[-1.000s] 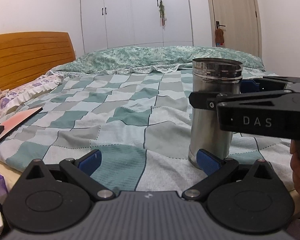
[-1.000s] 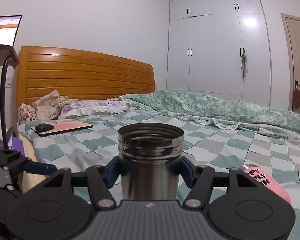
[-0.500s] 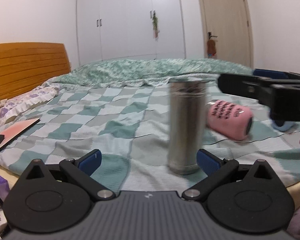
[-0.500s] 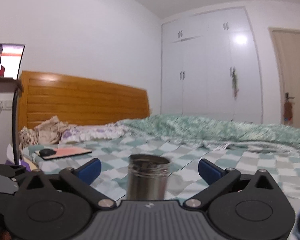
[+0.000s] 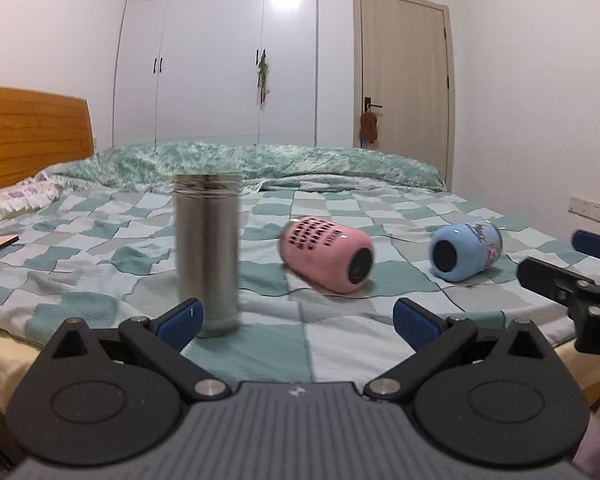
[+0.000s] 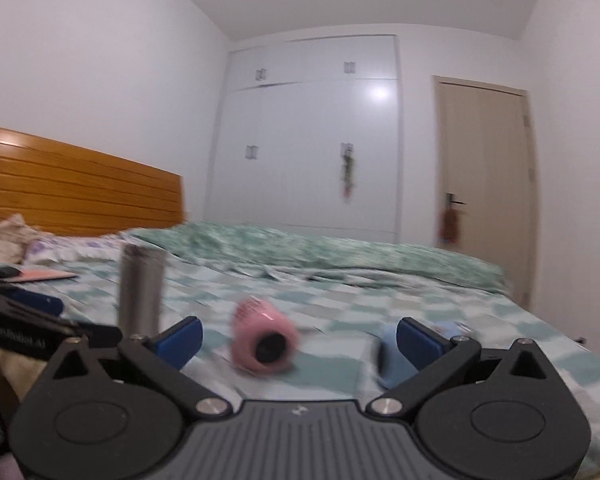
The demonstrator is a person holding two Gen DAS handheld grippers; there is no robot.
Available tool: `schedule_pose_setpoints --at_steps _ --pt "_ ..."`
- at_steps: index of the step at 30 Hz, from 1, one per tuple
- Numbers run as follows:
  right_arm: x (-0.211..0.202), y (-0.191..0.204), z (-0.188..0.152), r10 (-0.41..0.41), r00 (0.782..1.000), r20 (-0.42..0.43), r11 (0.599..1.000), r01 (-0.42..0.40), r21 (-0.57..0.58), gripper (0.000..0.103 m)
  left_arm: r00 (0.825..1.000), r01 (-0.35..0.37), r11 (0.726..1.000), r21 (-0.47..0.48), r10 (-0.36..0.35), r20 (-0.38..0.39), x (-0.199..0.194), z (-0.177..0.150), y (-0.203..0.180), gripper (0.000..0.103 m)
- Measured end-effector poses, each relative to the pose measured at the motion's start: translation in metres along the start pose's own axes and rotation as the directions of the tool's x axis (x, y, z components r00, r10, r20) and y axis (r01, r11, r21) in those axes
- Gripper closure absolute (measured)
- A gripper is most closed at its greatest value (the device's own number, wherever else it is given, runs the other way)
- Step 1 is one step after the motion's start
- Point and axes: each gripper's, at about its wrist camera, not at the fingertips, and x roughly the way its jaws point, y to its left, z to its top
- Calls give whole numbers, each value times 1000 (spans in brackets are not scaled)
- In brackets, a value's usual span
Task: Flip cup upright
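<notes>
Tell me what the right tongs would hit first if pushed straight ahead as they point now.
Probably the pink cup lying on its side on the bed; it sits between the open right tongs, slightly left of center. The picture is blurred, so depth is uncertain.

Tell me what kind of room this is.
Almost certainly a home bedroom. A made bed with a green checked quilt fills the view, backed by a wooden headboard, with a white built-in wardrobe and a closed door behind. Cups lie on the bed, not a table.

Steel cup point(image 5: 207, 254) upright; left claw point(image 5: 296, 320) spread.
</notes>
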Motion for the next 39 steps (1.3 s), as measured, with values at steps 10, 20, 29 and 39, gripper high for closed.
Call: schedule_pose_setpoints --at_steps 10,20,29,39 --pt "-26 -25 -33 -96 995 19 995 96 10 0 991 -51 998 46 45 126 -2 -26 -29 0" --pt "-27 -27 -42 -90 996 22 996 89 29 0 988 -63 997 35 57 141 4 -32 -24 0" --pt "-30 -23 -42 -87 996 23 996 87 11 0 988 -56 998 29 51 147 2 -34 -23 0" --pt "-30 -21 -42 -86 996 25 996 86 7 0 988 -52 998 29 47 148 2 -34 -23 0"
